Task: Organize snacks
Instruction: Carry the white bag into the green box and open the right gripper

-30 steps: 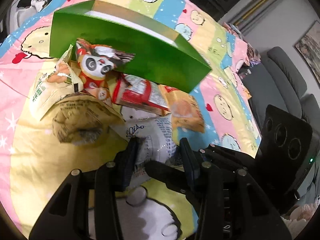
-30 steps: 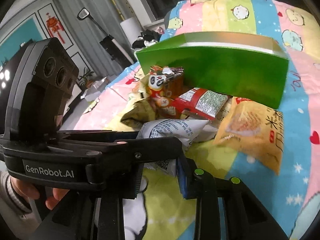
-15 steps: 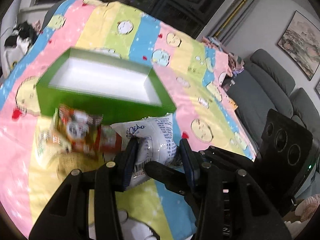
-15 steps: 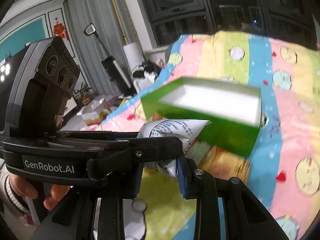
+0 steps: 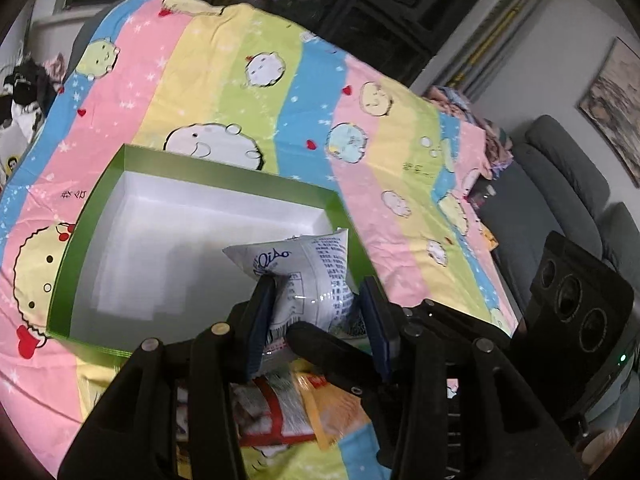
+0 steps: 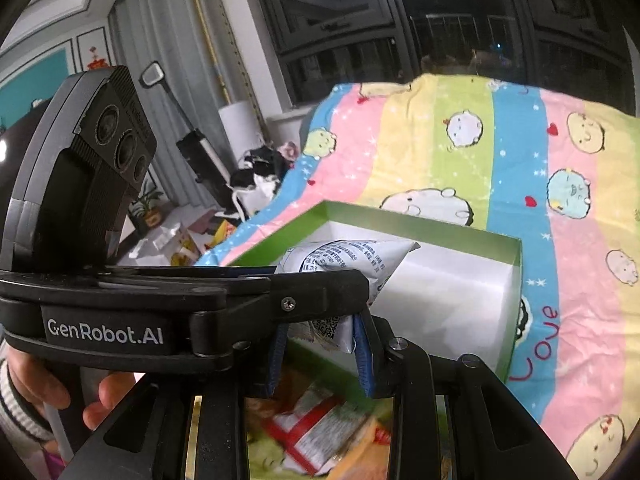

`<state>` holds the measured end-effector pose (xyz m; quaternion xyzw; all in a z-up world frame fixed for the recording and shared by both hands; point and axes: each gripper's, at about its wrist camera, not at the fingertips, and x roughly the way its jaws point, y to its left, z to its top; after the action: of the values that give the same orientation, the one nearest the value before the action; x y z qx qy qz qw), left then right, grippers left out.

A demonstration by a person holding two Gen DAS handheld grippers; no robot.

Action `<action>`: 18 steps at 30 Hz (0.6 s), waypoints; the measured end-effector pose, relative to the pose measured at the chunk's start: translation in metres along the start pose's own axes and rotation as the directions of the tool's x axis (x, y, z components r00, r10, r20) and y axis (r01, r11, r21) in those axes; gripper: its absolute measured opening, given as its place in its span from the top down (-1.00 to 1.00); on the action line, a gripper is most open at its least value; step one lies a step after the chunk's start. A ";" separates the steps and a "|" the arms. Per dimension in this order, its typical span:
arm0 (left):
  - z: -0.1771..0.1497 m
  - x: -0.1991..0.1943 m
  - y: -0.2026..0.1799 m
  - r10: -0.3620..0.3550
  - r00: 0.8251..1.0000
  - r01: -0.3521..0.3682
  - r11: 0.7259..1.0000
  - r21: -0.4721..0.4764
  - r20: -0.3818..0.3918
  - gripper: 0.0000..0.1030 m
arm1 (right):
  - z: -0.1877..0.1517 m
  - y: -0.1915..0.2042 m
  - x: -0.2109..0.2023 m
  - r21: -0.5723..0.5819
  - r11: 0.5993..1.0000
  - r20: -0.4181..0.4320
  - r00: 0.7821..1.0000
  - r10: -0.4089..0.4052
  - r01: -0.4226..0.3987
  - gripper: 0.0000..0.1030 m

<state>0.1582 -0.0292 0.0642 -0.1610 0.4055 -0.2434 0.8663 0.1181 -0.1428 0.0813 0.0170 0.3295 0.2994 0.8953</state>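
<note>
Tongs (image 5: pixel 316 316) over box rim (image 5: pixel 236 171)

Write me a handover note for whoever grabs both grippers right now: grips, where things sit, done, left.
Left gripper and right gripper: both shut on the same white snack bag, held over the green box.
Box: white inside, nothing in it.
Other snack packets lie on the bedspread beside the box, below the grippers.
Done: bag lifted.
Left: drop it in, then the rest.
</note>
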 end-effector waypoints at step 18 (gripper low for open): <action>0.011 -0.016 0.016 0.092 0.994 -0.091 0.996 -0.024 0.051 -0.81 | -0.011 -0.038 -0.015 0.121 0.989 0.004 0.997 -0.083 0.082 -0.11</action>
<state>0.1625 -0.0060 0.0739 -0.1579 0.3923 -0.1946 0.8850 0.1222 -0.1841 0.0727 0.0588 0.3432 0.2416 0.9058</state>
